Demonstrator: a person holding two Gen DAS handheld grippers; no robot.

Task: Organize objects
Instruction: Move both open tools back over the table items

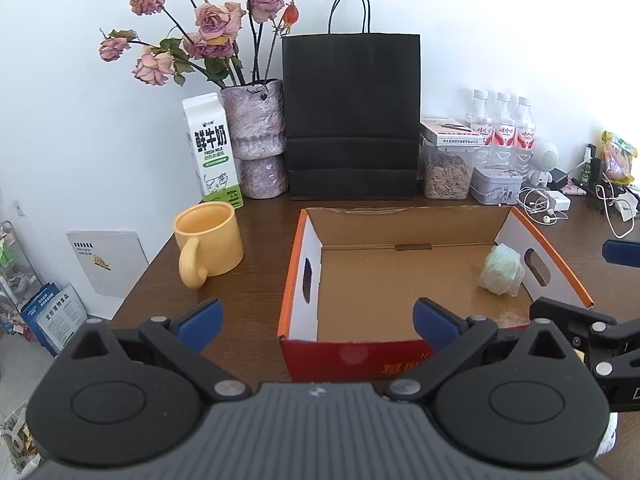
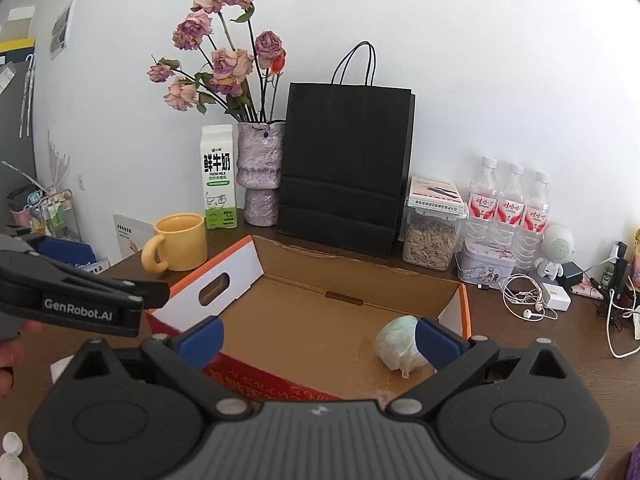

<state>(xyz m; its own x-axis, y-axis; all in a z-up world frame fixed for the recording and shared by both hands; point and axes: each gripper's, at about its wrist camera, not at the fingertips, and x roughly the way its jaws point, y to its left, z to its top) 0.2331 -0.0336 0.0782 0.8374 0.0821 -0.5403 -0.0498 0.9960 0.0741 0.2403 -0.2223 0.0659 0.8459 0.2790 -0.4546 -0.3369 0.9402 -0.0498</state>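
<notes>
An open cardboard box (image 1: 316, 268) with orange rim and red front stands on the brown table; it also shows in the right wrist view (image 2: 240, 264). A pale green wrapped bundle (image 1: 502, 270) lies in its right corner, seen too in the right wrist view (image 2: 396, 344). A yellow mug (image 1: 208, 242) stands left of the box (image 2: 178, 246). My left gripper (image 1: 318, 326) is open and empty, low before the box's front wall. My right gripper (image 2: 318, 340) is open and empty above the box's front, its right finger beside the bundle.
Along the wall stand a milk carton (image 1: 214, 152), a vase of dried roses (image 1: 258, 140), a black paper bag (image 1: 352, 116), a seed jar (image 1: 446, 172), a tin (image 1: 496, 184) and three water bottles (image 1: 502, 124). Earphones and cables (image 1: 540, 204) lie at right. White bottle caps (image 2: 12, 452) lie near.
</notes>
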